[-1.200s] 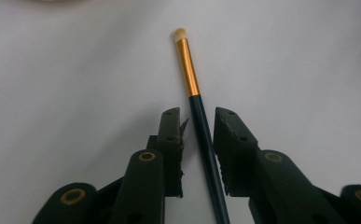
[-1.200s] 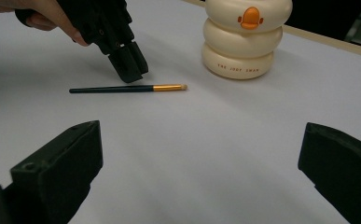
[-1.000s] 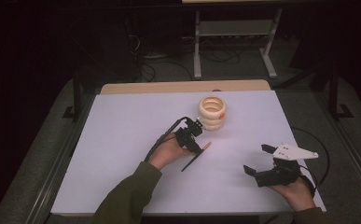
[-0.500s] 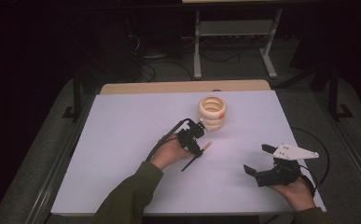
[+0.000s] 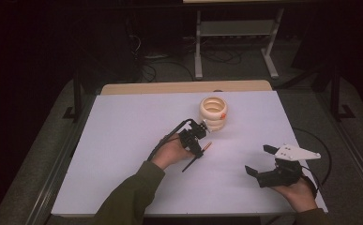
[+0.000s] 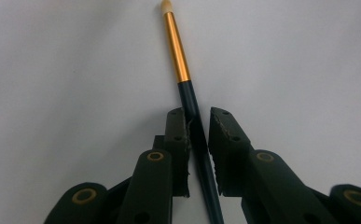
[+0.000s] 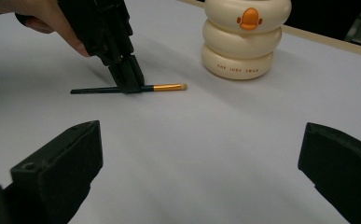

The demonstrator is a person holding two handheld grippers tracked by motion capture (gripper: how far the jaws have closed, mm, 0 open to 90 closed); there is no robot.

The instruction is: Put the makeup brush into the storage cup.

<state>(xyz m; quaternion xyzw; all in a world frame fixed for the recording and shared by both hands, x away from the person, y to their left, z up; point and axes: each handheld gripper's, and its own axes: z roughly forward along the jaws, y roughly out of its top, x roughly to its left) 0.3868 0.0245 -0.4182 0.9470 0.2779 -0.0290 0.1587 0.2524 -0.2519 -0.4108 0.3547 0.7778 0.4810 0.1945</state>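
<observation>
Left gripper (image 5: 201, 149) — tilted down, clamping brush (image 6: 187, 93) | right gripper (image 5: 263, 161) — level, agape

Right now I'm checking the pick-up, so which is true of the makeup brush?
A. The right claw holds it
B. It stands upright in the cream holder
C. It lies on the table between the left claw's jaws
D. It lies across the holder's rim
C: the brush lies flat on the white table, its dark handle between the jaws of the left claw.

Dark-handled brush (image 6: 187, 93) with gold ferrule; cream holder (image 7: 246, 37) with orange mark.
</observation>
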